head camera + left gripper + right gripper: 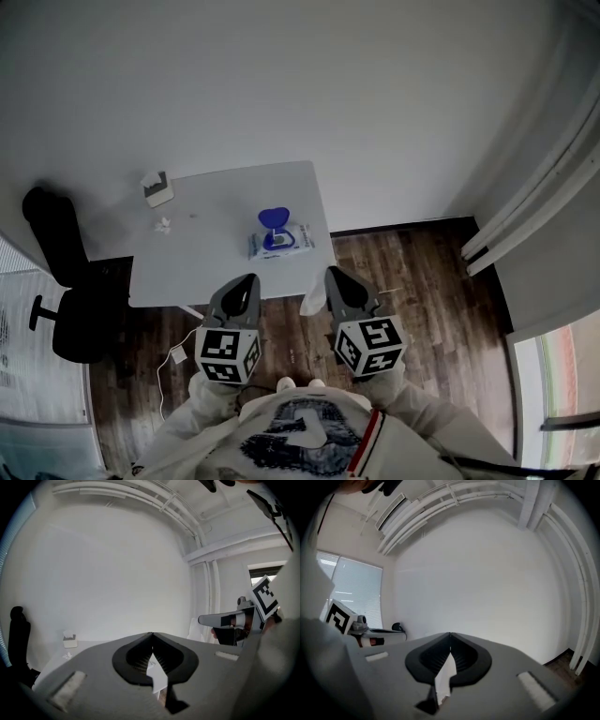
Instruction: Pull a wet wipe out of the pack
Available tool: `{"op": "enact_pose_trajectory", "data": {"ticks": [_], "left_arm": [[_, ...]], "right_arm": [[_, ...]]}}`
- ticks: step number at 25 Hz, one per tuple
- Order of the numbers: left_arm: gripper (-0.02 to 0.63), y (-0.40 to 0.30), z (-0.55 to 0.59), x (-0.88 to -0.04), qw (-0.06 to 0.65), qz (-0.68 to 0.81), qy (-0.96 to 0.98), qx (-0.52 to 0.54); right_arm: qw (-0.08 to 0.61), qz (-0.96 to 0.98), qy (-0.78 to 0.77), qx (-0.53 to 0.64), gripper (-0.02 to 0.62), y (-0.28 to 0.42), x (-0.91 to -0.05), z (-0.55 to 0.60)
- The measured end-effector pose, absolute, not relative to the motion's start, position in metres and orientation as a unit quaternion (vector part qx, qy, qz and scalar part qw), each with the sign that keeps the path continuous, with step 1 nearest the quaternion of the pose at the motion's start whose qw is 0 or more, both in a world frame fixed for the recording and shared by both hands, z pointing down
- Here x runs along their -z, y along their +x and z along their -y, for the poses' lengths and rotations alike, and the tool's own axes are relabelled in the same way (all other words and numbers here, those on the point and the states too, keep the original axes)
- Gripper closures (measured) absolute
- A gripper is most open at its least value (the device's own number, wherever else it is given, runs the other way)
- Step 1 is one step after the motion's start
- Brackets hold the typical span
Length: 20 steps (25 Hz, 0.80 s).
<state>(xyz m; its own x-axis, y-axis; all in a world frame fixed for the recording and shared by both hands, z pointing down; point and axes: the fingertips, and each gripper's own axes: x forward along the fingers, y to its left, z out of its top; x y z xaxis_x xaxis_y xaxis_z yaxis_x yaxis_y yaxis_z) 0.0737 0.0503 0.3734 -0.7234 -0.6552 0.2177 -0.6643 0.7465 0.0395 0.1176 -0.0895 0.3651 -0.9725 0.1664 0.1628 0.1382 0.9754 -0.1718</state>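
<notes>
The table (216, 202) is showing a smooth, matt white top. Below the table, the floor (412, 272) is showing dark wood planks with a faint sheen. On the table, the pack (281, 242) is gleaming as glossy plastic film, its lid (274, 220) as smooth blue plastic. Left of the table, the chair (56, 234) is looking matt black. The left tool (251, 278) and right tool (330, 272) are showing matt grey plastic with ribbed black pads (136, 657).
</notes>
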Motion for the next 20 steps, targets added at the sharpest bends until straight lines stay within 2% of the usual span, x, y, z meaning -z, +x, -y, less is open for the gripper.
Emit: {"op": "enact_pose_trajectory", "data": {"ticks": [20], "left_arm": [[0.601,0.05,-0.06,-0.379,0.114,0.924,0.366,-0.013]], "right_arm": [[0.098,0.99,-0.065,-0.082,0.588,0.096,-0.368,0.079]]}}
